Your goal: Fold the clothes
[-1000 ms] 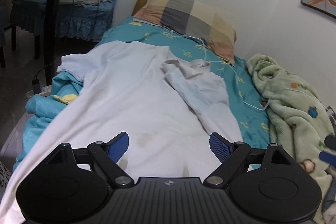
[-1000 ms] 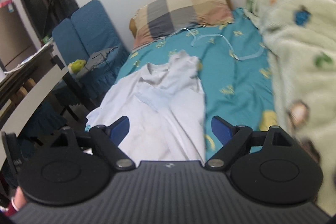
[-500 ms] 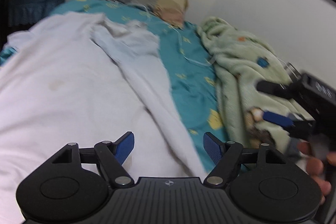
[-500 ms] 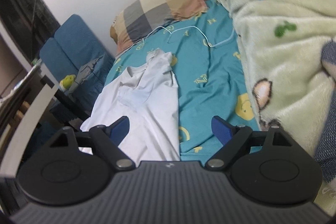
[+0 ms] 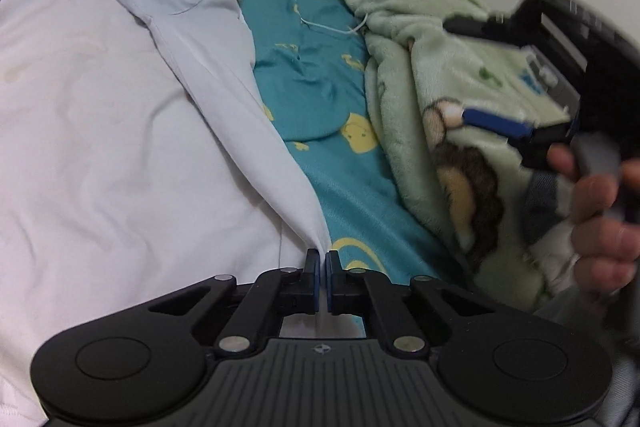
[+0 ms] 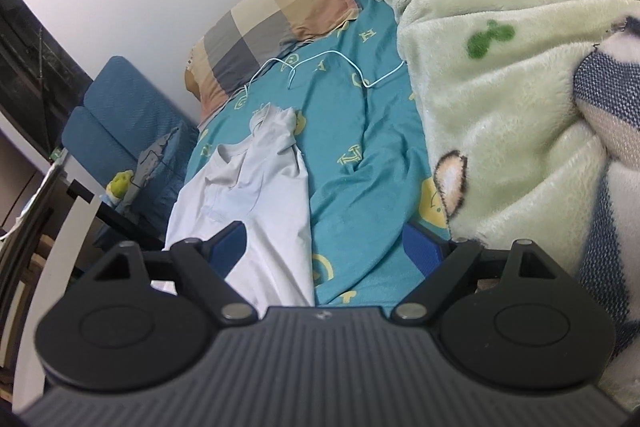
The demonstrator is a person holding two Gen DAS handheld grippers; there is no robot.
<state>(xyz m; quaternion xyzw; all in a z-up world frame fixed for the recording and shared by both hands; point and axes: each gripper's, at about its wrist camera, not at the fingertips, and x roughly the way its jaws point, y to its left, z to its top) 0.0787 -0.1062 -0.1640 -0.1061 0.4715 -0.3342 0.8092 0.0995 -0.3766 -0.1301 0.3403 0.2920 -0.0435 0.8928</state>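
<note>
White shirt spread on teal bed, left gripper fingers pinching its hem corner (right edge), right gripper fingers wide, empty.

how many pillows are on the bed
1. A checked pillow lies at the head of the bed by the wall, beyond the white shirt, with a white cable trailing in front of it. The fleece blanket could hide another.
</note>
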